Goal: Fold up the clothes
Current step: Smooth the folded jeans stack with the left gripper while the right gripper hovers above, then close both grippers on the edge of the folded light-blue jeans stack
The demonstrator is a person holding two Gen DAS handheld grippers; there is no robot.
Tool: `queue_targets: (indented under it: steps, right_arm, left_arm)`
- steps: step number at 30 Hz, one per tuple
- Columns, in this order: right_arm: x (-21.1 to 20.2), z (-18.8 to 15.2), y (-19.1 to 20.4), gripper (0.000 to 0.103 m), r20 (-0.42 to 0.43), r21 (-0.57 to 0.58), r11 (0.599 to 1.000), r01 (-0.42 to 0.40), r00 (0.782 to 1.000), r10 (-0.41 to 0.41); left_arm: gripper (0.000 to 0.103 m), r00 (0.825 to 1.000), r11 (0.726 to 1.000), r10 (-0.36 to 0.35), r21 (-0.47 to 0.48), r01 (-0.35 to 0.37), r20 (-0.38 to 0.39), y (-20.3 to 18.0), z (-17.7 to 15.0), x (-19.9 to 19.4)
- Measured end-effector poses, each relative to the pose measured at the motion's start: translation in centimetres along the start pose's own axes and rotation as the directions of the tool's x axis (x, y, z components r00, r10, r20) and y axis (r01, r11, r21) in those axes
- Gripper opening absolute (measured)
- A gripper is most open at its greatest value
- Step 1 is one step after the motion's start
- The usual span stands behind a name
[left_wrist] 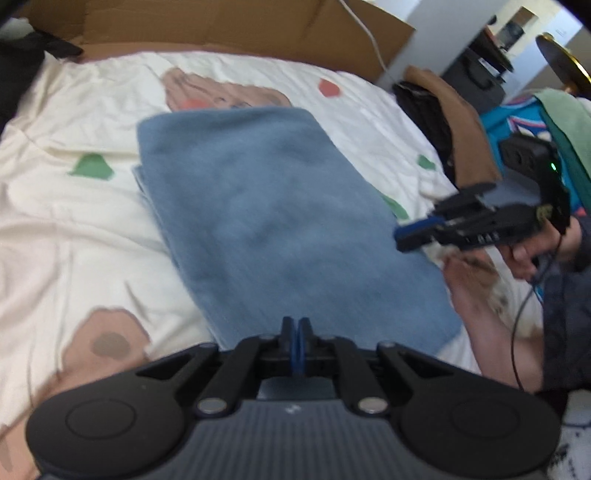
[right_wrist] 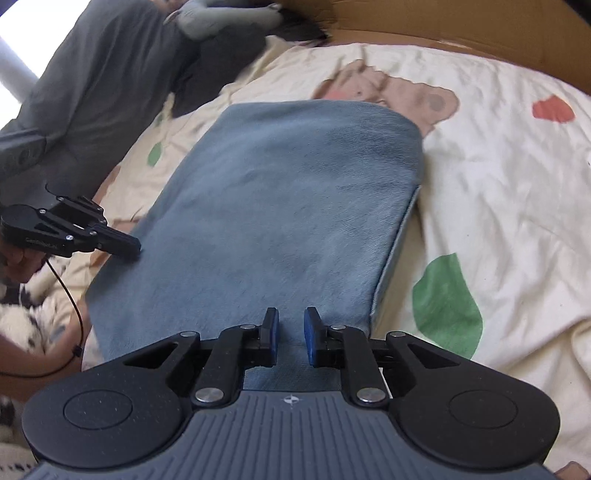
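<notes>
Currently: folded blue garment (left_wrist: 280,206) flat on cream patterned bedsheet (left_wrist: 74,221) | cardboard (left_wrist: 221,26) behind | left gripper (left_wrist: 296,328) clenched, empty | right gripper (right_wrist: 291,325) slightly parted, empty

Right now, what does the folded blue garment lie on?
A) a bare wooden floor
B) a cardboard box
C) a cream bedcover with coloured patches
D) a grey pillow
C: the folded blue garment lies flat on the cream bedcover with green and red patches.

Blue garment (right_wrist: 280,206) near end hidden behind right hand-held gripper (right_wrist: 291,334)
</notes>
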State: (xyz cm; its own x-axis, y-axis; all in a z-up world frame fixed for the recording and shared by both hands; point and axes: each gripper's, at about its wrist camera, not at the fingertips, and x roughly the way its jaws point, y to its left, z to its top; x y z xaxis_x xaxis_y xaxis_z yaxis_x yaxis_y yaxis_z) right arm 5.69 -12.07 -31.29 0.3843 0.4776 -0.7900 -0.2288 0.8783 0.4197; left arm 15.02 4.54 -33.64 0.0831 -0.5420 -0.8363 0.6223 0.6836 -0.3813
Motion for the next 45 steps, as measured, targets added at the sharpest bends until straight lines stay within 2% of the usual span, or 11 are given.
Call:
queue_targets:
  steps: [5,8,10,13,27,28,31,36,37,39,45]
  right_arm:
    - [0.2,-0.7,1.2,0.015,-0.018,-0.016,0.999,-0.043,0.999,0.043]
    - [0.8,-1.1,1.8,0.015,-0.024,-0.004,0.999,-0.049,0.999,0.049]
    - [1.1,-1.1,2.3,0.016,-0.027,0.001,0.998,-0.065,0.997,0.065]
    - [1.2,-1.6,3.3,0.016,-0.045,-0.038,0.995,-0.097,0.994,0.096]
    - [1.8,-2.5,5.1,0.017,-0.140,-0.081,0.986,-0.143,0.981,0.131]
    - [1.6,-2.3,5.0,0.018,-0.137,-0.076,0.987,-0.145,0.982,0.134]
    - [0.3,-1.3,4.0,0.018,-0.085,-0.031,0.991,-0.131,0.988,0.128]
    - [-1.1,0.3,2.3,0.020,-0.013,0.028,0.997,-0.072,0.997,0.072]
    - [-1.3,0.5,1.9,0.024,-0.003,0.036,0.998,-0.055,0.998,0.055]
    - [-1.8,0.8,0.9,0.045,0.017,0.053,0.998,-0.023,1.000,0.022]
    - [-1.9,1.5,-0.7,0.046,0.048,0.108,0.994,0.014,0.999,-0.019]
  left_arm:
    - [0.003,1.000,1.000,0.003,-0.023,-0.004,-0.017,0.6,-1.2,1.0]
    - [0.003,0.999,0.996,0.033,0.081,-0.031,-0.029,-0.2,-1.2,1.4]
    - [0.003,0.999,0.996,0.032,0.090,-0.028,-0.038,-0.1,-1.0,1.5]
    - [0.003,0.999,1.000,0.003,0.030,-0.002,-0.039,0.8,-0.8,1.4]
    - [0.003,0.999,0.999,0.027,0.037,-0.026,-0.035,0.1,-0.4,0.9]
    - [0.004,0.999,0.997,0.041,0.063,-0.039,-0.018,-0.5,-0.2,0.3]
    - [0.036,0.997,0.996,0.060,0.063,-0.063,0.051,-0.8,0.6,-1.4]
    - [0.037,0.992,0.996,0.086,-0.011,-0.085,0.089,0.8,1.0,-2.0]
    - [0.037,0.991,0.995,0.099,-0.014,-0.098,0.090,1.0,1.0,-1.9]
    - [0.039,0.990,0.994,0.107,-0.029,-0.105,0.094,1.3,1.1,-1.9]
    - [0.043,0.987,0.986,0.118,-0.133,-0.103,0.111,4.1,1.6,-2.0]
